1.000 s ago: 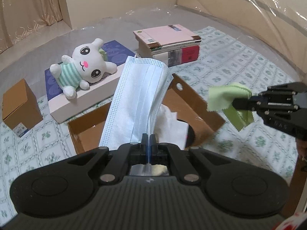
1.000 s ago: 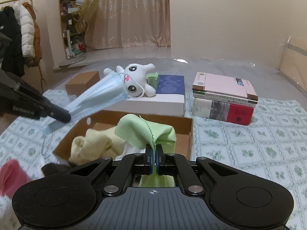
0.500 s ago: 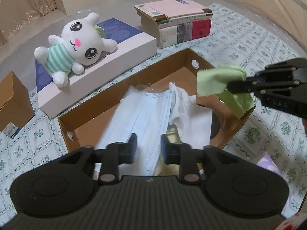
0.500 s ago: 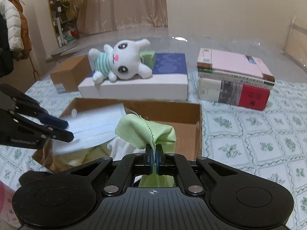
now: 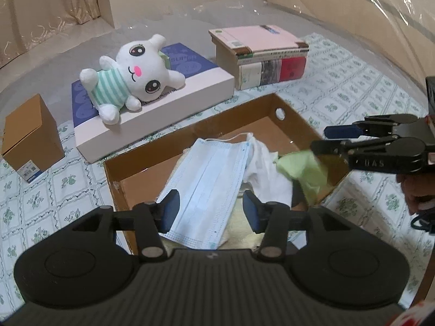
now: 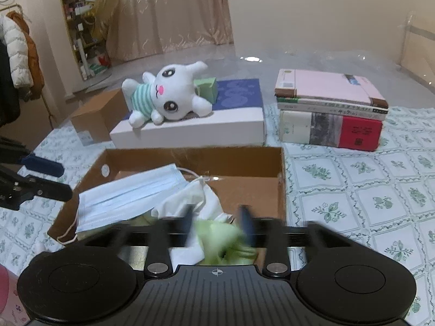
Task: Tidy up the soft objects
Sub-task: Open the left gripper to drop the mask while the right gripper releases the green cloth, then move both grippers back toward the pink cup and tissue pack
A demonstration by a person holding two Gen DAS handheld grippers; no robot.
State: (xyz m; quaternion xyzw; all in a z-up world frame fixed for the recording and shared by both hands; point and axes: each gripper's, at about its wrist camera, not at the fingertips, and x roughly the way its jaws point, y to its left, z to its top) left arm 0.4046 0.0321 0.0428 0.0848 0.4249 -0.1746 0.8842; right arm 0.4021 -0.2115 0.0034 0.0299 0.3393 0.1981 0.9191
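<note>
An open cardboard box [image 5: 296, 115] [image 6: 281, 168] lies on the patterned cloth. A blue face mask [image 5: 209, 187] [image 6: 127, 198] rests inside it over a white cloth [image 5: 267, 174] [image 6: 190, 201] and a yellowish towel [image 5: 242, 231]. My left gripper [image 5: 211, 212] is open just above the mask's near end. My right gripper [image 6: 217, 220] [image 5: 323, 138] is open over the box's right side. A green cloth [image 5: 301, 168] [image 6: 223, 239] hangs loose just below its blurred fingers, at the box's edge.
A white plush bunny [image 5: 130, 78] [image 6: 168, 95] lies on a white-and-blue flat box [image 5: 174, 97]. A stack of books [image 5: 261, 57] [image 6: 329, 108] stands behind the cardboard box. A small brown carton [image 5: 30, 138] sits at the left. Something pink [image 6: 8, 298] is at the near left.
My left gripper dropped the mask into the box and opened wider. My right gripper opened and released the green cloth, which is falling onto the box's edge.
</note>
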